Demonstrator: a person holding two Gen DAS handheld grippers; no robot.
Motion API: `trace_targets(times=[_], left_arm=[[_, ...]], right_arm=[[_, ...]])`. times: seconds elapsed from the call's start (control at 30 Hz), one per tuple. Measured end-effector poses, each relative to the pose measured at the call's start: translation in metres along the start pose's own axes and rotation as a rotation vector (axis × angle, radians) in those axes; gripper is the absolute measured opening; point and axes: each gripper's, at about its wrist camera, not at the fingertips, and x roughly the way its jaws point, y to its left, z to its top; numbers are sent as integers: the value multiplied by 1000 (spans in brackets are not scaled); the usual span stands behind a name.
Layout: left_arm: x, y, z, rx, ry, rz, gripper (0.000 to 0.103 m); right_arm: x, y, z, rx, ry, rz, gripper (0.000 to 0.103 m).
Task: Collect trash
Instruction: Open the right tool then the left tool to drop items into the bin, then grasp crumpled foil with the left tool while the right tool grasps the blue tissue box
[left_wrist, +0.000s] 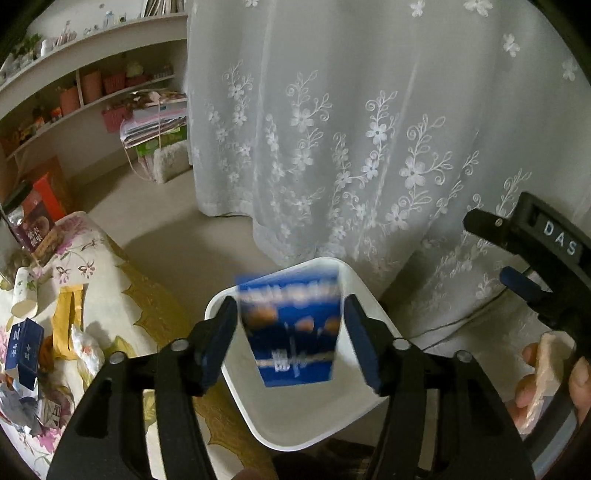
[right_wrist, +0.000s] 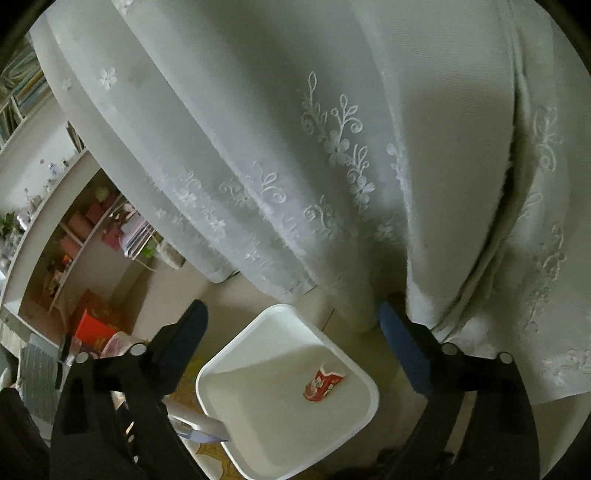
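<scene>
Dropping trash into the white bin is the step we judge to be in hand, with both grippers over it.

Nearest in the left wrist view, the left gripper (left_wrist: 290, 336) has its jaws spread, and the blue packet (left_wrist: 295, 328) sits in the gap between the pads. We see a sliver of daylight on each side, so the pads do not appear to press it (the packet is motion-blurred, which suggests it is falling free, though we cannot be sure). It hangs directly above the white bin (left_wrist: 258, 417).

In the right wrist view, the right gripper (right_wrist: 295, 343) has jaws spread wide with nothing between them. Below it, a red wrapper (right_wrist: 323, 382) lies on the floor of the white bin (right_wrist: 288, 461).

At the left edge of the left wrist view, more litter remains on the floral tablecloth (left_wrist: 107, 258): a paper cup (left_wrist: 24, 291), a small dark blue box (left_wrist: 24, 347), a yellow paper bag (left_wrist: 68, 321) and crumpled scraps (left_wrist: 18, 402). The right gripper also shows in that view, at the right edge, with a hand (left_wrist: 546, 384) on its handle.

Beyond the bin hangs the lace curtain (left_wrist: 369, 129), with shelves (left_wrist: 92, 74) further back.

Next move, as we read it: confirm the blue packet lands inside the rim, then swing a gripper back toward the tablecloth, jaws kept apart, and line up on the paper cup or the dark blue box. The crumpled scraps will want a lower, flatter approach.
</scene>
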Motion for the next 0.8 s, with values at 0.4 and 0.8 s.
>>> trace_targets(times=[0.4, 0.8], left_arm=[[-19, 32, -10, 37, -47, 135, 68], [-50, 112, -33, -3, -52, 305, 73]], right_arm=[[5, 36, -14, -113, -2, -49, 96], [10, 109, -55, -275, 58, 8, 96]])
